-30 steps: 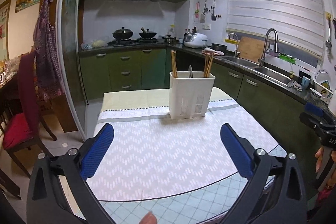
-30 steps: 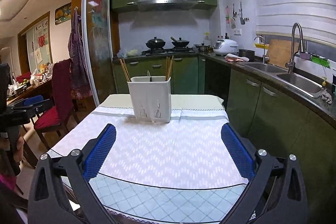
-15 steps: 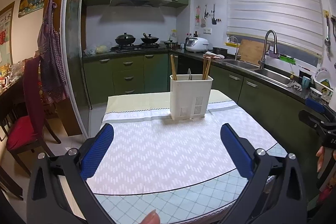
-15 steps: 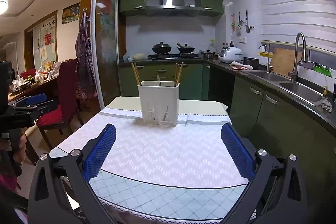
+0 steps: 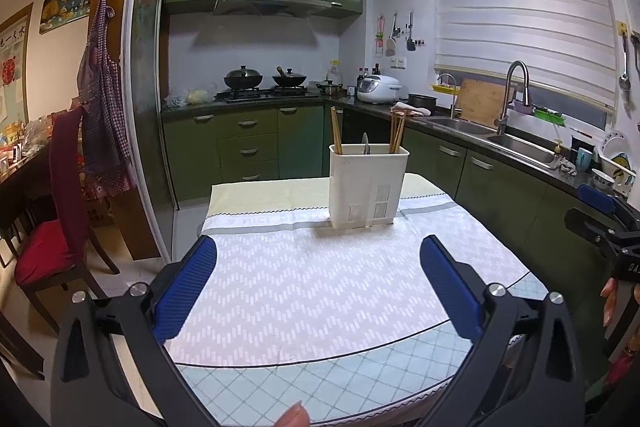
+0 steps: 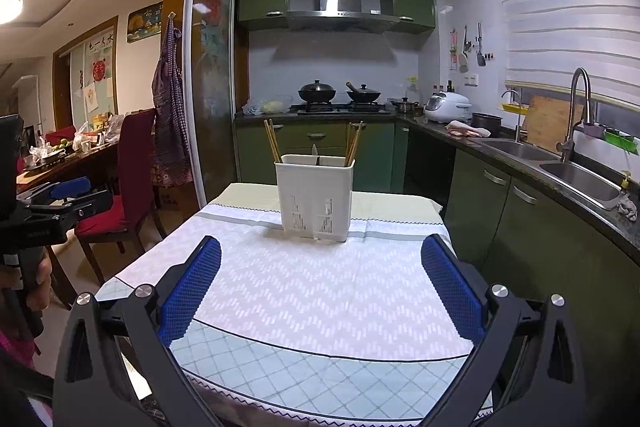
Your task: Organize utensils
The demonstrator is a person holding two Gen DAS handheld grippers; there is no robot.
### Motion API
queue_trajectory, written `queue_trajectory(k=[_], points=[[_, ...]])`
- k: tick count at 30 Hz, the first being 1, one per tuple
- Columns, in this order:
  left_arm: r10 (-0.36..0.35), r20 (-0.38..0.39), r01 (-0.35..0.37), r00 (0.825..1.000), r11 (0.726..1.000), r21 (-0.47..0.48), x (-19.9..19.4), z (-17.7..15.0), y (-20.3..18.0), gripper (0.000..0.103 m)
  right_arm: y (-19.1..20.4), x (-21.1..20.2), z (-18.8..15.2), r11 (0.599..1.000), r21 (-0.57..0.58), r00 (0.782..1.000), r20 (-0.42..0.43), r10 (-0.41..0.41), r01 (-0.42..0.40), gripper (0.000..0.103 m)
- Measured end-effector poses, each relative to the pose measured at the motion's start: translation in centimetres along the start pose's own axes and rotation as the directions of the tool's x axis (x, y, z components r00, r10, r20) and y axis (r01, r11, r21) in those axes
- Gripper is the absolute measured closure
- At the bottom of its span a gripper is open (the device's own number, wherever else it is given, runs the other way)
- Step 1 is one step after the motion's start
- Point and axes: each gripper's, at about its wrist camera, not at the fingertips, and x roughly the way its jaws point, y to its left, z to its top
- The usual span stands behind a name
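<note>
While both cameras look down the length of the desk (image 5: 320, 307), the white utensil holder (image 5: 367, 185) stands upright at the far end, on the pale patterned cloth (image 5: 304, 279) that covers most of the top. It sits right where the cloth's grey stripe runs across, a bit right of centre from the left wrist view and about centred from the right one.

Inside it, one bunch of wooden chopsticks (image 5: 336, 131) leans in the left compartment and another bunch (image 5: 397, 131) in the right one. Between them, in the middle section, a metal utensil tip (image 5: 365, 143) pokes up; can't tell whether it's a spoon or a knife.

Left gripper (image 5: 318, 259) is spread wide with nothing between its blue pads, hovering over the near edge of the desk, well apart from the holder. Right gripper (image 6: 320, 259) is the same deal: wide, empty, above the near edge.

Each gripper also shows up at the edge of the other's view, held off to the side of the desk. Behind the desk are green kitchen cabinets (image 6: 320, 151), and a sink (image 6: 576, 179) along the right.
</note>
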Motion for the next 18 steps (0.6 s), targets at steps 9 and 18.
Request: queue_trajectory(k=[9,18], points=[[0.007,0.003,-0.007,1.0,1.0,0.006,-0.24,-0.07,0.19,0.006,0.48,0.16,0.01,1.0,0.0,1.0,-0.002,0.009,-0.009,0.004],[0.017,0.003,-0.017,1.0,1.0,0.024,-0.17,0.01,-0.02,0.006,0.61,0.2,-0.05,1.0,0.003,1.0,-0.003,0.012,-0.012,0.004]])
